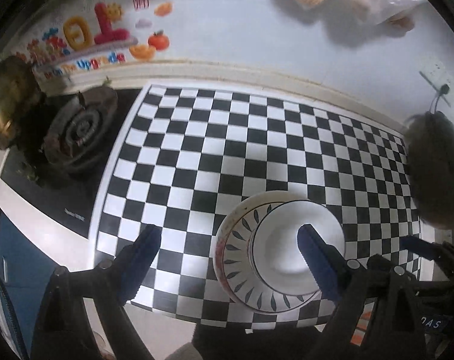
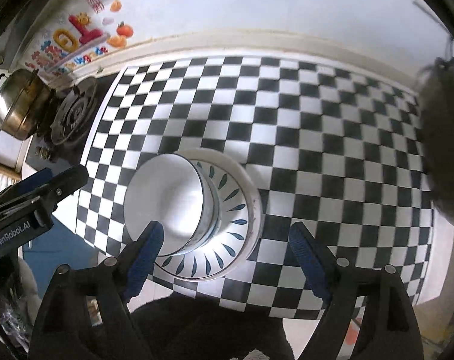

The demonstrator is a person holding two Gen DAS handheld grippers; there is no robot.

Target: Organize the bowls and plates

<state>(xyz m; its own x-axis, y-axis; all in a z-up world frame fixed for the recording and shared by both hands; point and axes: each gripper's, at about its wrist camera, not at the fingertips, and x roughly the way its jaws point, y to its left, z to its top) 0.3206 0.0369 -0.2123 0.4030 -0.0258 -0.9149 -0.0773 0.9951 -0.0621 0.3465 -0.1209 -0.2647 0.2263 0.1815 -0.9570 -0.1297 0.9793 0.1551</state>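
Both grippers, left gripper (image 1: 228, 241) and right gripper (image 2: 225, 241), are held above the stacked bowls (image 2: 194, 210), jaws spread, empty; checkered mat (image 1: 227, 138) beneath.

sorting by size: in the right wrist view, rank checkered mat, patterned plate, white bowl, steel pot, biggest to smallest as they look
1. checkered mat
2. patterned plate
3. white bowl
4. steel pot, though it sits farther away, so unsure
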